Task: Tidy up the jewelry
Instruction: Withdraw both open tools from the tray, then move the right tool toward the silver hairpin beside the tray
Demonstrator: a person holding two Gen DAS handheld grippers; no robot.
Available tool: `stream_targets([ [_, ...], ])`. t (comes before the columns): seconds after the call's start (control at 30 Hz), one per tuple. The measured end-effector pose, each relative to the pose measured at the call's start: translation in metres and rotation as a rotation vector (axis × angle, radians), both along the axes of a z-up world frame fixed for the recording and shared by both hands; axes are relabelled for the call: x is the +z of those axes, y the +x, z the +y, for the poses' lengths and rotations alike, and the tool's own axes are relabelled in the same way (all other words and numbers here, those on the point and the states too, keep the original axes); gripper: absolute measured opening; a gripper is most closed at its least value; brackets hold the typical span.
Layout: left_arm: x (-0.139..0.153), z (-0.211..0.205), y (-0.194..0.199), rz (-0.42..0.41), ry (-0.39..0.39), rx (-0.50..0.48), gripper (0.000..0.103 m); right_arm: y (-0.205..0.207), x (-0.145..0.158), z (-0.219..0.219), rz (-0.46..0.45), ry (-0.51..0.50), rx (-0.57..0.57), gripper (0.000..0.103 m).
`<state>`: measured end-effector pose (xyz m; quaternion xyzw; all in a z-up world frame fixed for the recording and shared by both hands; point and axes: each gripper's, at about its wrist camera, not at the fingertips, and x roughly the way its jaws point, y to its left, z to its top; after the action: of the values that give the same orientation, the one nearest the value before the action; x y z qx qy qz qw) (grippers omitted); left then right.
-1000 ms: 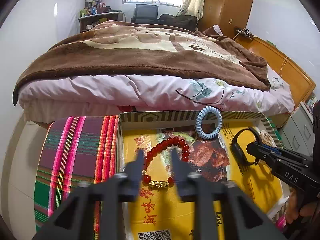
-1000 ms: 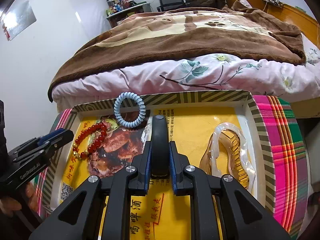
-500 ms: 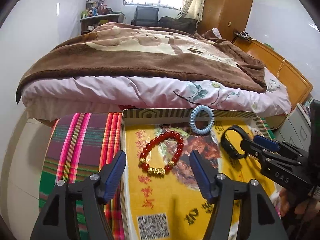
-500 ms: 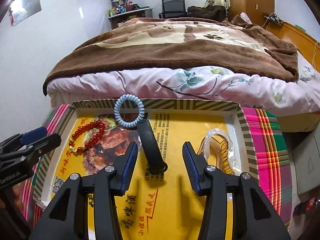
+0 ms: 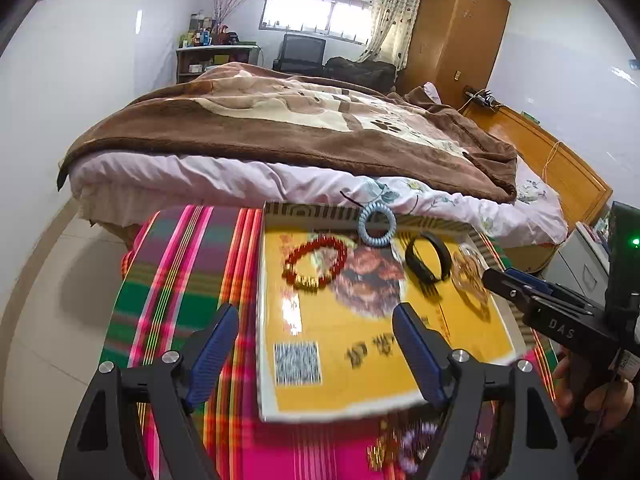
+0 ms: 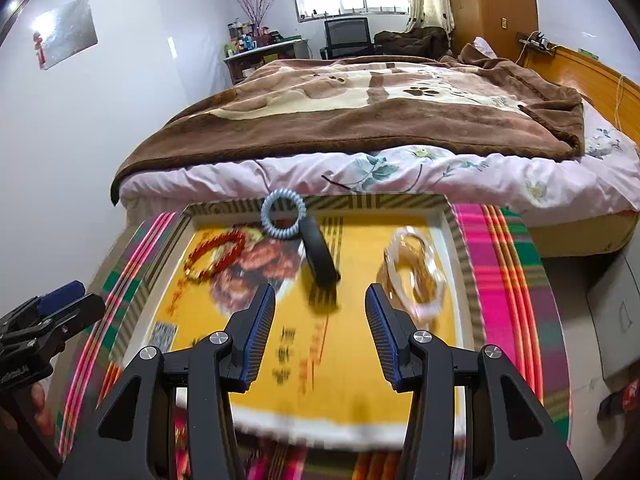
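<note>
Left hand-held gripper (image 5: 316,344) just opened, empty; red bracelet (image 5: 314,260) in tray (image 5: 400,392)

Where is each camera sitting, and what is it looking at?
Left wrist view: rides the left gripper, looking down over its open jaws at the tray and bed; the right gripper and a hand show at right.
Right wrist view: rides the right gripper, jaws open, facing the same tray; the left gripper shows at left.
Both share the red bead bracelet, blue coil tie, black band.
</note>
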<state>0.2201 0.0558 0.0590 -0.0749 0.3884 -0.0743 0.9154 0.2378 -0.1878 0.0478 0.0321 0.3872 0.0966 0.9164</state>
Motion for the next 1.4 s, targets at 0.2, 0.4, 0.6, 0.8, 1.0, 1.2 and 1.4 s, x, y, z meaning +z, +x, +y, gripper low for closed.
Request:
stream_targets([
  [0.2, 0.004, 0.004, -0.045, -0.015, -0.024, 0.000, 0.079, -0.049, 0.004, -0.011, -0.029, 0.029, 0.022, 0.048],
  [0.4, 0.004, 0.009, -0.085, -0.032, -0.043, 0.000, 0.080, -0.088, -0.008, -0.024, -0.004, 0.035, 0.039, 0.048],
  [0.6, -0.011, 0.017, -0.108, -0.018, -0.088, 0.010, 0.083, -0.116, -0.032, -0.032, 0.045, 0.038, 0.055, 0.048],
  [0.8, -0.014, 0.026, -0.116, -0.015, -0.119, 0.026, 0.083, -0.138, -0.029, -0.034, 0.025, 0.056, 0.093, 0.048],
  [1.0, -0.018, 0.015, -0.133, 0.000, -0.085, -0.043, 0.084, -0.146, -0.039, -0.023, 0.039, -0.021, 0.123, 0.048],
  [1.2, -0.034, 0.014, -0.142, 0.048, -0.093, -0.038, 0.084, -0.130, -0.062, -0.016, 0.092, -0.058, 0.135, 0.048],
  [1.4, -0.039, 0.015, -0.146, 0.060, -0.089, -0.029, 0.084, -0.120, -0.075, -0.006, 0.124, -0.065, 0.170, 0.048],
])
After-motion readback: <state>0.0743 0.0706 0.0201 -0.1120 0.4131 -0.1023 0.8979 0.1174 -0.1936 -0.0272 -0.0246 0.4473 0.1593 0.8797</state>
